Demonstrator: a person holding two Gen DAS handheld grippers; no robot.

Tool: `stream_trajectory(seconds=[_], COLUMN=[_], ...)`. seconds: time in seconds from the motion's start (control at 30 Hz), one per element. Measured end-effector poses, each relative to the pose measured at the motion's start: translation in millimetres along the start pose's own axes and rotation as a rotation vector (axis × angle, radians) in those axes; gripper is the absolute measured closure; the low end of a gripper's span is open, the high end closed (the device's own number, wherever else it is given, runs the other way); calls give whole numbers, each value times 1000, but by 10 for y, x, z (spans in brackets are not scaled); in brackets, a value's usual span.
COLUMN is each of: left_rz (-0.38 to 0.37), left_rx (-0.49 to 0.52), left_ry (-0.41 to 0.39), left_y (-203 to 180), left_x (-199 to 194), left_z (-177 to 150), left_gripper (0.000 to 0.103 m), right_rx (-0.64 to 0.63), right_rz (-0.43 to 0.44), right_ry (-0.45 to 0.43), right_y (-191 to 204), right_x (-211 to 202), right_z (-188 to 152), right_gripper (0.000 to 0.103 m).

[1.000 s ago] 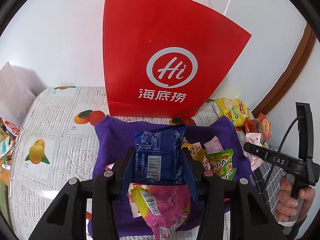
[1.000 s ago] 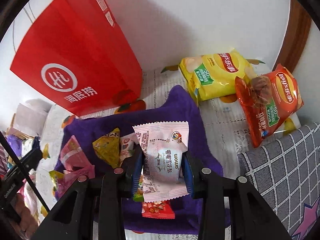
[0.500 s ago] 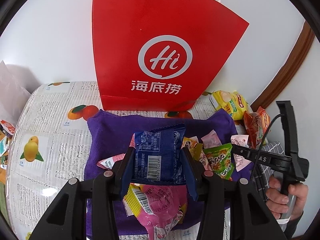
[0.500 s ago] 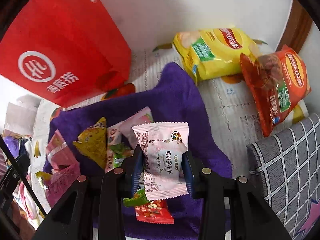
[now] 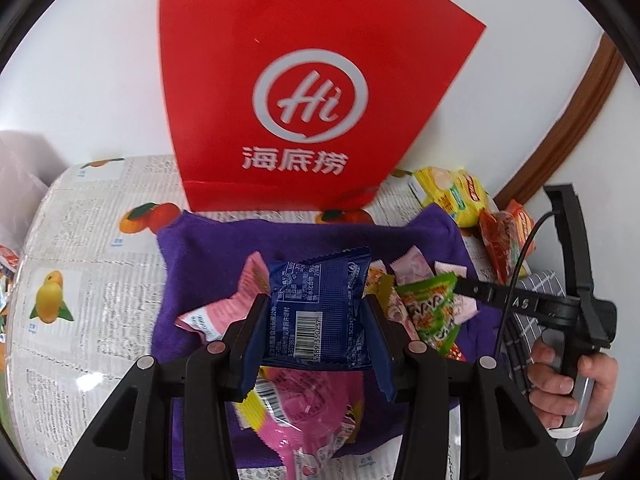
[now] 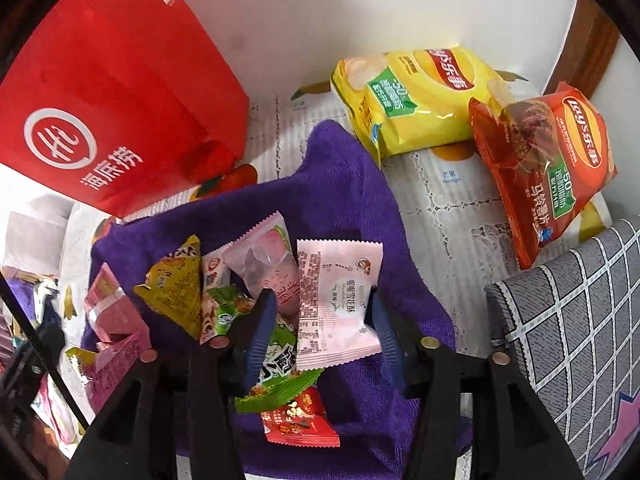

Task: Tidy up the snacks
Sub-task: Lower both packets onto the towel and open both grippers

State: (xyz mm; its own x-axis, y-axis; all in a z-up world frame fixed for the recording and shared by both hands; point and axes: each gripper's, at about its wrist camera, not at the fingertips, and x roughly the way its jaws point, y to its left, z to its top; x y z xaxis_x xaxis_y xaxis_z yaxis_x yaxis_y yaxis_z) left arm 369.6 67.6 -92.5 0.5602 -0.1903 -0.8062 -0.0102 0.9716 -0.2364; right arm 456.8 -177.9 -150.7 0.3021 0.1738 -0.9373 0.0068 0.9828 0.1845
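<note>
A purple cloth (image 5: pixel 208 256) (image 6: pixel 352 184) lies on the table and bears several small snack packets. My left gripper (image 5: pixel 316 320) is shut on a dark blue packet (image 5: pixel 320 308) and holds it above the cloth, over a pink packet (image 5: pixel 308 412). My right gripper (image 6: pixel 320 312) has its jaws spread wide; a pale pink packet (image 6: pixel 340 304) rests between them, against the right finger only, above the cloth. The right gripper also shows in the left wrist view (image 5: pixel 472 292), over the cloth's right side by a green packet (image 5: pixel 432 312).
A tall red paper bag (image 5: pixel 316 92) (image 6: pixel 104 112) stands behind the cloth against the wall. A yellow chip bag (image 6: pixel 420 96) and an orange chip bag (image 6: pixel 548 160) lie at the back right. A grey checked cushion (image 6: pixel 572 344) is on the right.
My right gripper's jaws have opened, and the pale pink packet now sits loose between them, lower over the cloth. My left gripper keeps hold of the blue packet and has moved closer to the cloth.
</note>
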Motion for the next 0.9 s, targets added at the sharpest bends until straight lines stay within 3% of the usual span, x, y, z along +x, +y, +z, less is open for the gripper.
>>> stream_trajectory(seconds=[0.33,0.6,0.8,0.9], left_rz=[-4,33,20,-2], left_rx=[44,26,14,8], left_ry=[61,124,131,137], left_y=[-171,-107,-90,-91], left_x=[196,372,393,383], left_z=[-87,-113,-117,-113], left_gripper=[58,58,58,51], right_rx=[-28,-29,-24,-25], right_rz=[20,31,33,38], right_ry=[-66,-76,-81,-87], right_y=[61,75,79,96], right_x=[-298,-361,-391,-417], right_z=[-38,-37,-42,-50], right_gripper=[46,46,46,46])
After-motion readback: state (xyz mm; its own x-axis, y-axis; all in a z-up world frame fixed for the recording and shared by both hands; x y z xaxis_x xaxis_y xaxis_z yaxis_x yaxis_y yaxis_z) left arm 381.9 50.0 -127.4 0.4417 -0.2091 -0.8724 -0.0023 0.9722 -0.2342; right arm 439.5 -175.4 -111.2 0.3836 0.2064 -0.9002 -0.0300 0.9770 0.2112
